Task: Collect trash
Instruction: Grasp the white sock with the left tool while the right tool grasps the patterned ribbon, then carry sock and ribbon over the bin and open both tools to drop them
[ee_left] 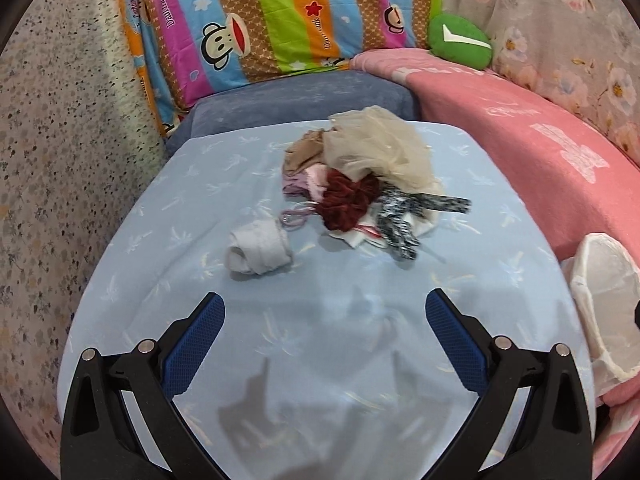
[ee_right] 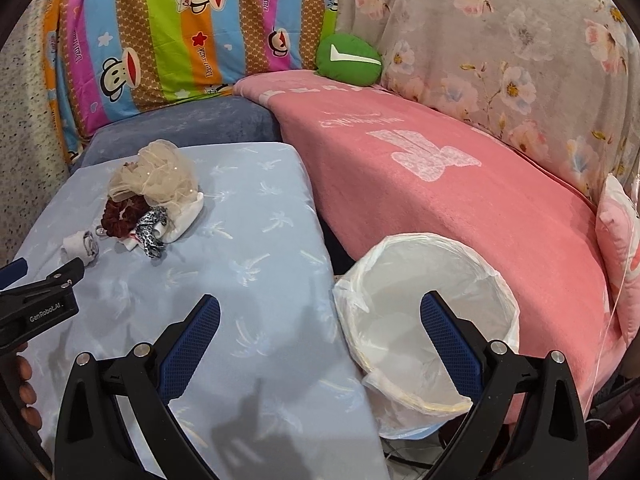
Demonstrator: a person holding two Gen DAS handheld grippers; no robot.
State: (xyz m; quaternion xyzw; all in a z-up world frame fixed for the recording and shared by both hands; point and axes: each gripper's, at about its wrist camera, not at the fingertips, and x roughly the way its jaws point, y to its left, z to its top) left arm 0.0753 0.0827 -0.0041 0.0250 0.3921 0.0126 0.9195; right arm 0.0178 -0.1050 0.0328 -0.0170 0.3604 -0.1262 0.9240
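Observation:
A pile of trash sits on the light blue table: beige netting (ee_left: 376, 148) (ee_right: 160, 176), a dark red scrunchie (ee_left: 348, 200) (ee_right: 120, 212), a black-and-white patterned strip (ee_left: 404, 216) (ee_right: 150, 236). A rolled white wad (ee_left: 260, 252) (ee_right: 82, 250) lies apart, nearer me. My left gripper (ee_left: 324, 312) is open and empty, just short of the wad; it also shows at the left edge of the right wrist view (ee_right: 44, 272). My right gripper (ee_right: 320, 316) is open and empty, over the table's right edge beside the white-lined bin (ee_right: 428, 280) (ee_left: 604, 300).
The light blue table (ee_left: 320, 360) (ee_right: 260, 240) stands against a pink-covered sofa (ee_right: 440, 184) (ee_left: 520, 152). A green cushion (ee_right: 348, 58) (ee_left: 460, 40) and a striped cartoon cover (ee_left: 260, 20) lie behind. A blue-grey cushion (ee_left: 300, 96) sits beyond the table's far edge.

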